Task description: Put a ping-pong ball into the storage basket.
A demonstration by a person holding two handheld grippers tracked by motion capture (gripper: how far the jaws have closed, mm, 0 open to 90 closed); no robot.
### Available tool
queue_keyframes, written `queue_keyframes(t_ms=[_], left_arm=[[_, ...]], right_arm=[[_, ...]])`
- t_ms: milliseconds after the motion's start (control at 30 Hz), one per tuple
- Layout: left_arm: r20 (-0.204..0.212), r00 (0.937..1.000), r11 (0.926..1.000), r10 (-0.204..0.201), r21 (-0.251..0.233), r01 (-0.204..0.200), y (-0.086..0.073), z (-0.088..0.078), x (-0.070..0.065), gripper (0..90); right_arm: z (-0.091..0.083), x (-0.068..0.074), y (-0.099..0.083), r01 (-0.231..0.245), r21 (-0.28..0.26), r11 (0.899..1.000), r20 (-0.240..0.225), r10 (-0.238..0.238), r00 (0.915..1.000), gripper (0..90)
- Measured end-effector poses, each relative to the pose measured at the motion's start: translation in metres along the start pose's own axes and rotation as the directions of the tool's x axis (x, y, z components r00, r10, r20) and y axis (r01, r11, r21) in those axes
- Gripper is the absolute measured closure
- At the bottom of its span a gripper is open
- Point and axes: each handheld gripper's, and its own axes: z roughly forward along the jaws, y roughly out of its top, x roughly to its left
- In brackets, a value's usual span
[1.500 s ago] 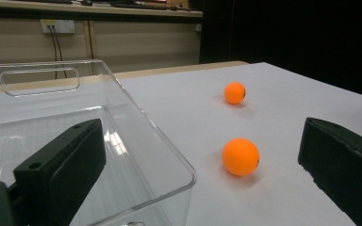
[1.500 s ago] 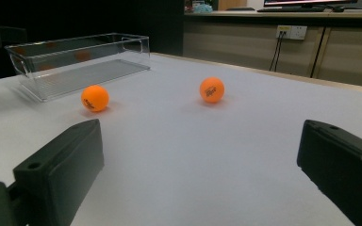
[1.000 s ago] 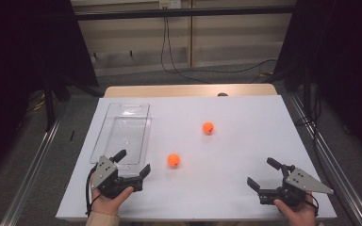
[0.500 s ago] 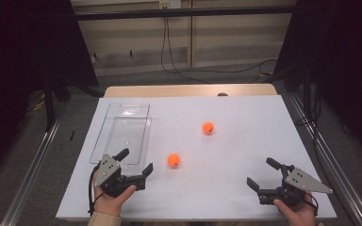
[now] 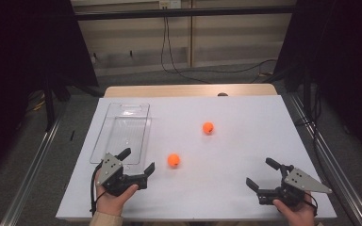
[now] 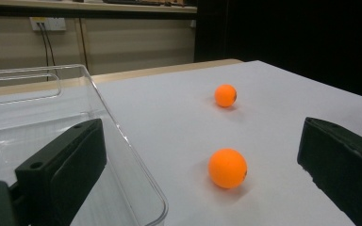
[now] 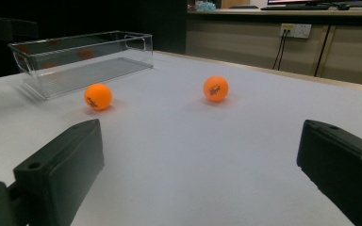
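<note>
The left gripper [image 5: 135, 164], jaws wide and empty, has crept closer to the near orange ball [image 5: 173, 160] beside the clear tray [image 5: 120, 134]; a grab looks imminent.

Two orange balls [image 7: 98, 96] [image 7: 216, 88] on white table [image 7: 207, 155], clear tray [image 7: 82, 59] behind, tool [image 7: 200, 176] jaws wide apart.

Near ball [image 5: 173, 160] sits just ahead of my left gripper [image 5: 135, 162], bare counter [image 5: 245, 141] between them. Clear tray [image 5: 121, 133] wall hugs my left finger side, blocks that flank. Right gripper [image 5: 261, 174] has open counter ahead; far ball [image 5: 208, 127] well apart.
</note>
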Motion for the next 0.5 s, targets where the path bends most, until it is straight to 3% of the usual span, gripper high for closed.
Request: queue_keyframes(t_ms=[500], left_arm=[[0.012, 0.9999, 0.9998, 0.001, 0.019, -0.002, 0.0011, 0.0080, -0.0070, 2.0]], right_arm=[[0.0000, 0.0000, 0.0003, 0.001, 0.002, 1.000, -0.006, -0.001, 1.0000, 0.7]])
